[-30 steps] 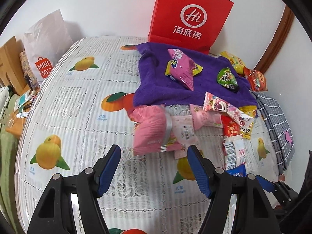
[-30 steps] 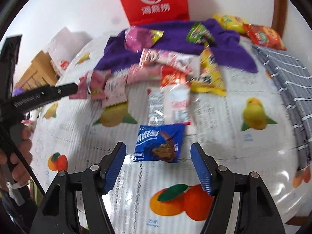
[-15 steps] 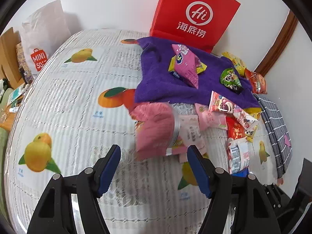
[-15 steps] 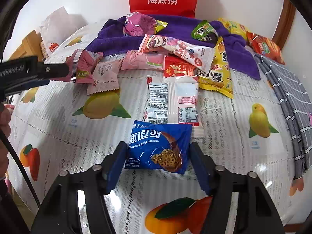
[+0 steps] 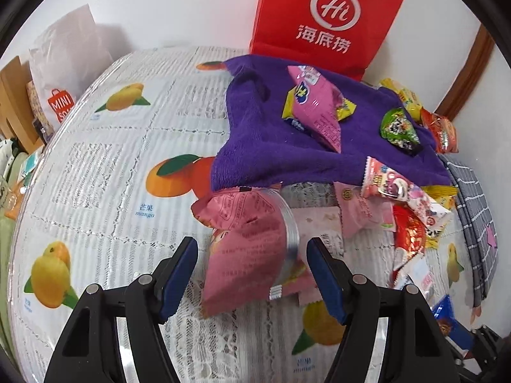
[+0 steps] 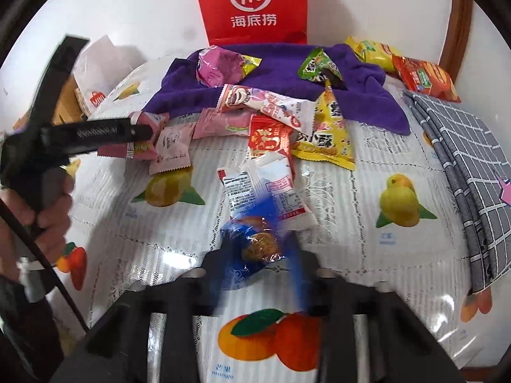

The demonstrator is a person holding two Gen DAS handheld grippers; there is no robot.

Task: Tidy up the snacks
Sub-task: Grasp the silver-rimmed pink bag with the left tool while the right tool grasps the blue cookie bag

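My left gripper (image 5: 252, 265) is open and tilted down over the fruit-print tablecloth (image 5: 111, 172). A pink snack bag (image 5: 246, 239) lies between its blue pads, which do not touch it. In the right wrist view my right gripper (image 6: 260, 255) has its jaws closing on a blue chocolate-chip cookie packet (image 6: 255, 242). The packet is crumpled between the pads. A hand (image 6: 41, 210) holds the left gripper (image 6: 95, 132) at the left edge of that view. More snack packets lie in a loose heap (image 6: 271, 134) ahead.
A purple towel (image 5: 255, 134) with a few packets on it lies in front of a red paper bag (image 5: 325, 19) at the wall. A grey checked cloth (image 6: 463, 146) covers the table's right side. A white shopping bag (image 5: 60, 73) stands far left.
My left gripper moved forward and down, so the pink bag now sits between its fingers. My right gripper's jaws closed in on the blue packet and crumpled it.
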